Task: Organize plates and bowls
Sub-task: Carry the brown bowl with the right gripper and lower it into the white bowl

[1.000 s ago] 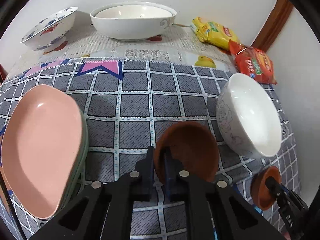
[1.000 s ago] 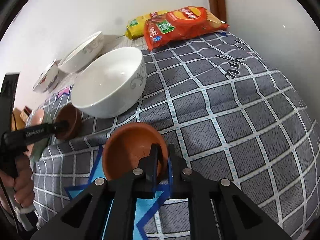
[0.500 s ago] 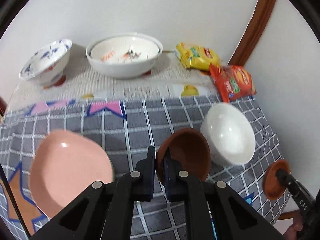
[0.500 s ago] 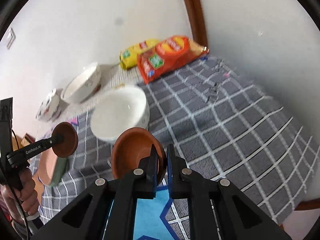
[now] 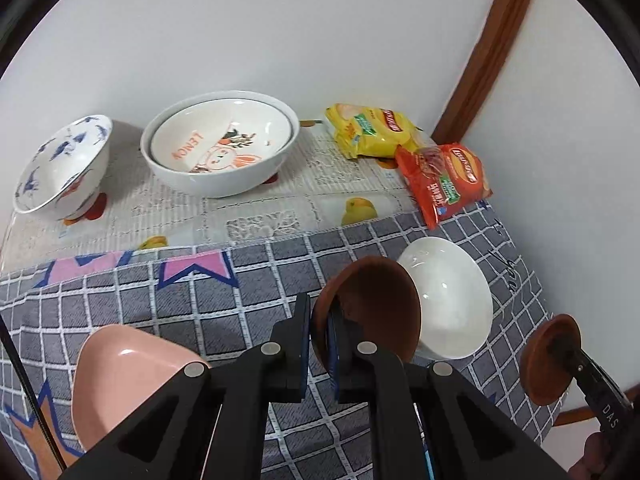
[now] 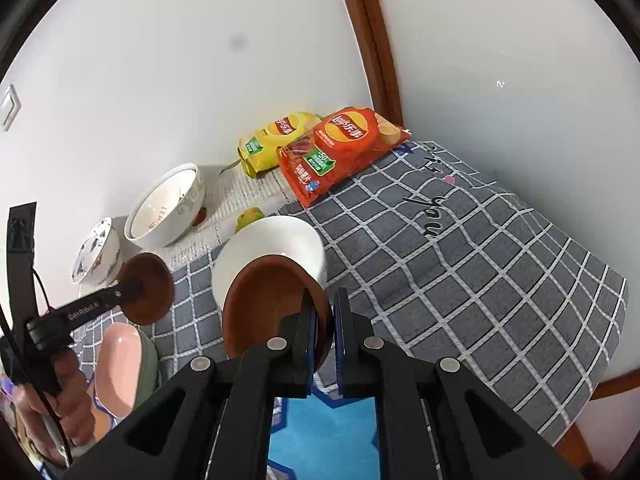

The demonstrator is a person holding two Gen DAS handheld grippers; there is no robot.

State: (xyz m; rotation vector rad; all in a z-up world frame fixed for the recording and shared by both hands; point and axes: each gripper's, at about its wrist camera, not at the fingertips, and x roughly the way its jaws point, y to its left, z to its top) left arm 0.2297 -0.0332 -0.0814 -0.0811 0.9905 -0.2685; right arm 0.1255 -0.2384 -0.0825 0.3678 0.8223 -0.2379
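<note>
While both tools hang above the checked tablecloth (image 5: 168, 304), each one has a small brown bowl pinched by the rim. Left gripper (image 5: 320, 332), jaws clamped on the near edge of its brown bowl (image 5: 372, 312), which is tipped up on its side and held clear of the cloth, just in front of the plain white bowl (image 5: 452, 304). Over on the other side, the right gripper (image 6: 324, 328) nips the rim of the second brown bowl (image 6: 268, 304) the same way, tilted, hollow facing the camera, with that white bowl right behind it. Down at the left, the pink plate (image 5: 124, 376) sits stacked on a green dish (image 6: 149, 356) near the cloth's edge. At the back by the wall, a large white bowl (image 5: 224, 176) carries a printed "LEMON" dish (image 5: 220, 140) nested inside, and a blue-patterned bowl (image 5: 64, 164) stands beside it. A yellow chip bag (image 5: 372, 130) and a red chip bag (image 5: 448, 180) lie overlapping in the corner.
</note>
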